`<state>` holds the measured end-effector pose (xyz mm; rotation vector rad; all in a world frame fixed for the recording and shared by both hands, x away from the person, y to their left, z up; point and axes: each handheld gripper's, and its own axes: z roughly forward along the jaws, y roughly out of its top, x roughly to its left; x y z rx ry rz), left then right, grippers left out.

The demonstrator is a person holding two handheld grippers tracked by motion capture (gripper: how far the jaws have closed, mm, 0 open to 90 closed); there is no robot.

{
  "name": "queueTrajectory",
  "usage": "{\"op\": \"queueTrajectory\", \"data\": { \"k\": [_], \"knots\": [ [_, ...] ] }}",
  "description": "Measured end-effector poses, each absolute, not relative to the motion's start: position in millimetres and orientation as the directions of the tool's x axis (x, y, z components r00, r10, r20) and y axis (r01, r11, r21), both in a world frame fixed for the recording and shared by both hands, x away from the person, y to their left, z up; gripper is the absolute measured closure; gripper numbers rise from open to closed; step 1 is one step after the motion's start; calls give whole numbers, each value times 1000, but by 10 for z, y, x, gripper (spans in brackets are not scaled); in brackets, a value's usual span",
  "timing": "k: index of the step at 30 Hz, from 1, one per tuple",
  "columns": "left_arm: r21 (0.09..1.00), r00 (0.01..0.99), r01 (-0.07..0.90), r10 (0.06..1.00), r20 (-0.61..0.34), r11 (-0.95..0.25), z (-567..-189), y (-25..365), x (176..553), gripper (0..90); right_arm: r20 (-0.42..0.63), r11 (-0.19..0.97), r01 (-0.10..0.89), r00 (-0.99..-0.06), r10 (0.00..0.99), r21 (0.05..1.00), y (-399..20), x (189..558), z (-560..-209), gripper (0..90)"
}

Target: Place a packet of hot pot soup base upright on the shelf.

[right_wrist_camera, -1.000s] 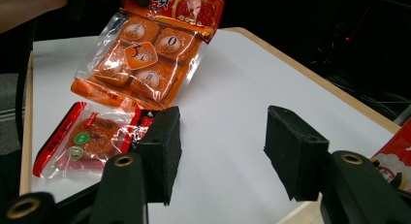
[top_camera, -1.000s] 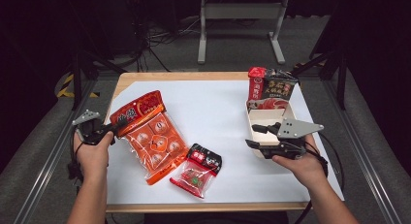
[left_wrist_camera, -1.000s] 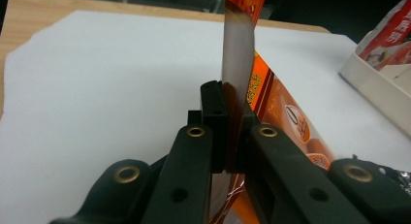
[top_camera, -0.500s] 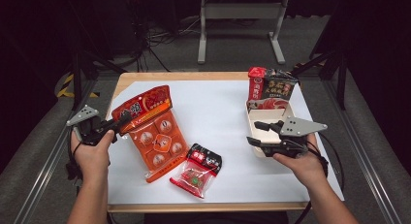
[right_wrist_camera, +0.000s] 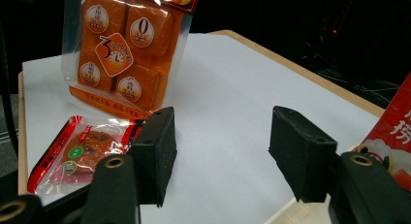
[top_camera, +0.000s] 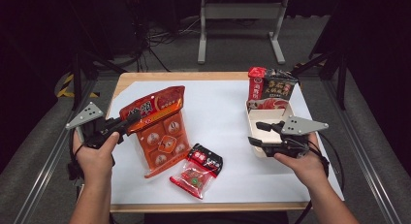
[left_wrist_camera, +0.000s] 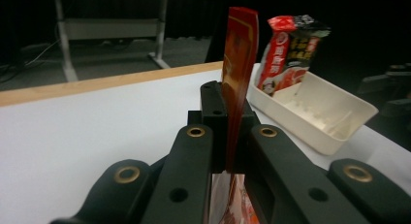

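My left gripper [top_camera: 127, 123] is shut on the top edge of a big orange packet of wrapped cubes [top_camera: 161, 134]. The packet is raised at that end, and its lower end reaches down to the white sheet. In the left gripper view the packet's thin red edge [left_wrist_camera: 238, 78] stands clamped between the jaws of the left gripper [left_wrist_camera: 228, 115]. My right gripper [top_camera: 254, 133] hovers open at the near end of the white tray [top_camera: 265, 118] with nothing between its jaws. The right gripper view has the right gripper [right_wrist_camera: 220, 146] facing the orange packet [right_wrist_camera: 121, 54].
A small red snack packet [top_camera: 196, 170] [right_wrist_camera: 82, 151] lies flat near the front of the white sheet [top_camera: 223, 107]. A red and black packet [top_camera: 269, 86] [left_wrist_camera: 291, 49] stands at the far end of the tray [left_wrist_camera: 339, 132]. Dark floor and a metal stand lie beyond the table.
The left gripper has risen and drawn back to the left, lifting the orange packet's top end off the table. The right gripper has stayed where it was.
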<state>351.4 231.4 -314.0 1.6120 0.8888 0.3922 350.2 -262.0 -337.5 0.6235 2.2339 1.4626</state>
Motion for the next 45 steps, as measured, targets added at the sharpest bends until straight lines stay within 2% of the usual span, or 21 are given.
{"op": "queueTrajectory", "data": {
  "k": [8,13,25,37,45],
  "knots": [
    [975,718,219,685,-128,-47,-2955,2183,3344,899,-95,354,125,-835,543,927,-2599,3490,-3366,474],
    [981,723,192,680,-120,-31,-2932,2181,3312,900,-66,347,140,-852,519,927,-2570,3496,-3380,469],
    [988,746,148,660,-86,-38,-2826,2119,3265,900,-53,343,135,-872,486,929,-2437,3523,-3332,457],
    [992,789,121,611,-66,-48,-2717,1963,3216,900,-38,303,108,-898,439,947,-2271,3604,-3252,365],
    [992,804,114,592,-55,-62,-2684,1870,3225,900,-36,312,103,-911,410,944,-2100,3683,-3228,351]
  ]
}}
